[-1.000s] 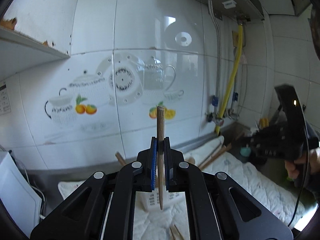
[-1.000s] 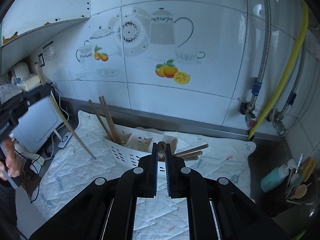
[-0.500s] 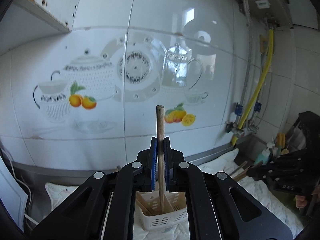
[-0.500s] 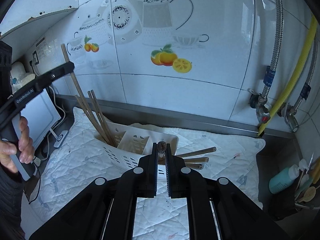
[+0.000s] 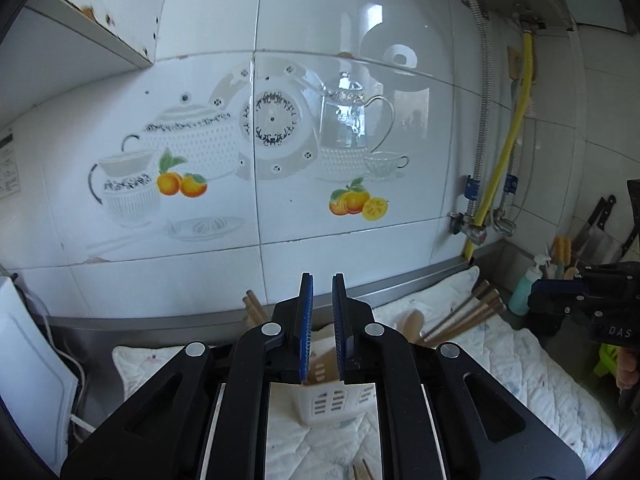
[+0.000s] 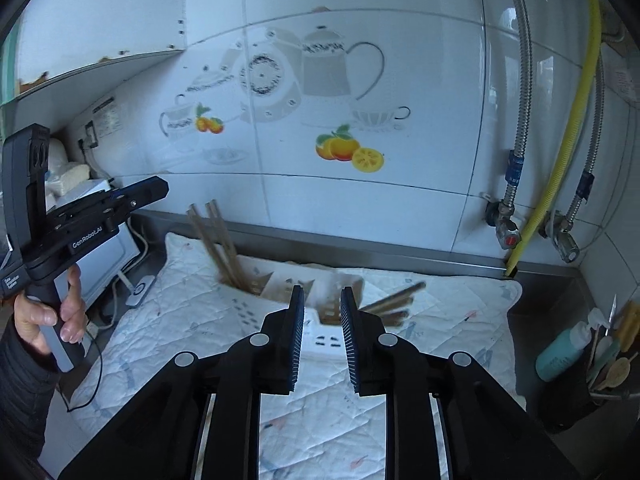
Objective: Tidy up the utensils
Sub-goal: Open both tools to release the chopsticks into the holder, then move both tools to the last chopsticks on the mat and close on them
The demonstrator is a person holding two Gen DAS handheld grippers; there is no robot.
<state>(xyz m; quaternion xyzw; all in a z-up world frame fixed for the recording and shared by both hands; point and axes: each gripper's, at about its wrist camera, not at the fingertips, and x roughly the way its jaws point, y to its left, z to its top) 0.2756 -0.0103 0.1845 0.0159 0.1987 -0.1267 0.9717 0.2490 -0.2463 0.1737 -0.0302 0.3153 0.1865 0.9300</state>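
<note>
We read this as the release step: both grippers hang over the white slotted caddy point(image 6: 320, 340) that sits on the quilted mat point(image 6: 192, 312) covering the table, and neither has anything between its fingers. In the left wrist view the left gripper point(image 5: 321, 328) fills the lower centre of the frame, its blue-padded fingers point(image 5: 306, 332) a narrow slit apart and opening, with only the caddy's rim and a wooden piece inside it showing through the gap below. In the right wrist view the right gripper point(image 6: 322, 336) is likewise at lower centre, its fingers a little wider apart and also opening, nothing gripped, the caddy just beyond the tips. The task's things are mostly gathered already: two or three chopsticks point(image 6: 216, 240) stand tilted in the caddy's left compartment, left of centre in the right view, and a wooden spoon point(image 5: 412, 322) pokes up at the caddy's right side in the left view. What looks undone is the bundle of wooden handles point(image 5: 468, 312) lying on the mat just right of the caddy, and a pair of stick tips point(image 5: 362, 472) at the bottom edge of the left view. Our judgement is that the next move calls for widening one pair of fingers, lowering onto a loose handle on the mat, and lifting it clear of the caddy's wall.
</note>
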